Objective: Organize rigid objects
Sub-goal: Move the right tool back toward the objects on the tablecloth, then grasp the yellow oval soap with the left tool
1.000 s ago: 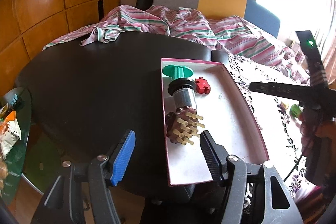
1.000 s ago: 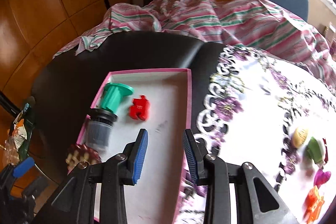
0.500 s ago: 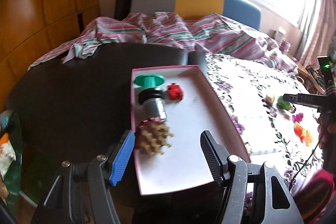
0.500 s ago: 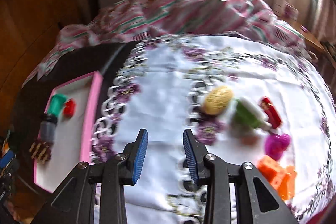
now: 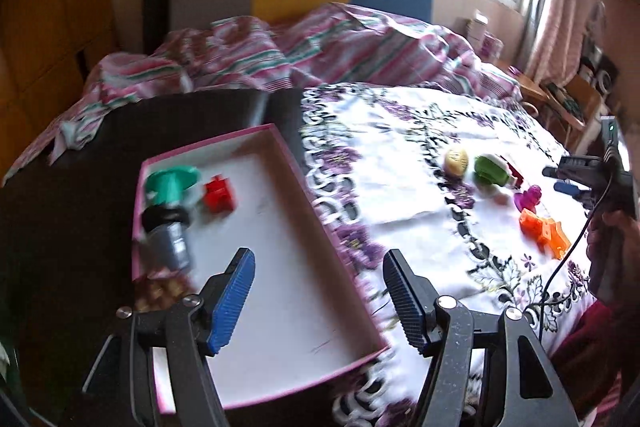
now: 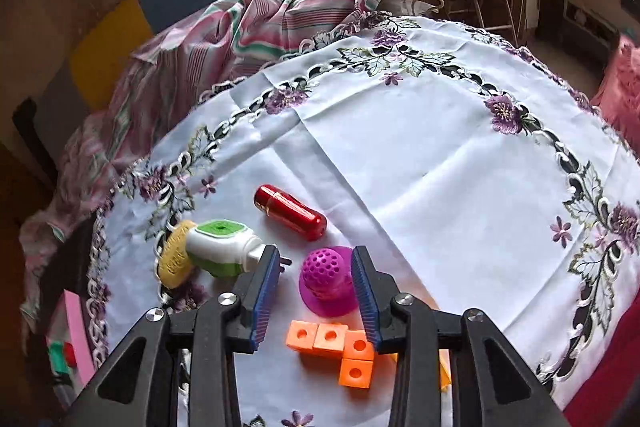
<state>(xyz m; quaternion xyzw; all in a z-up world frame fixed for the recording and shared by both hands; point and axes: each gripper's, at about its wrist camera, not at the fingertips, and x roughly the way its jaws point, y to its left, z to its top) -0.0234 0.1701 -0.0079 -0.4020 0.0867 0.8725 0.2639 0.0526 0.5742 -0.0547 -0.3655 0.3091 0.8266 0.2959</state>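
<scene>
The right gripper (image 6: 314, 291) hangs over the embroidered tablecloth (image 6: 440, 155) on the bench, its jaws released and lately widening, with the purple perforated toy (image 6: 326, 281) between them but, as it seems, untouched. Beside it lie orange cubes (image 6: 340, 345) and a red capsule (image 6: 290, 211). The left gripper (image 5: 320, 301) (jaws released, empty) hovers above the pink-rimmed tray (image 5: 296, 171).

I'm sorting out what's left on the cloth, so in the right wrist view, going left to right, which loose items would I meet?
Yellow oval piece → green and white plug-in device → red capsule → magenta perforated dome, which sits between the right gripper's open jaws. I left out the orange cubes, since they span below several.
</scene>
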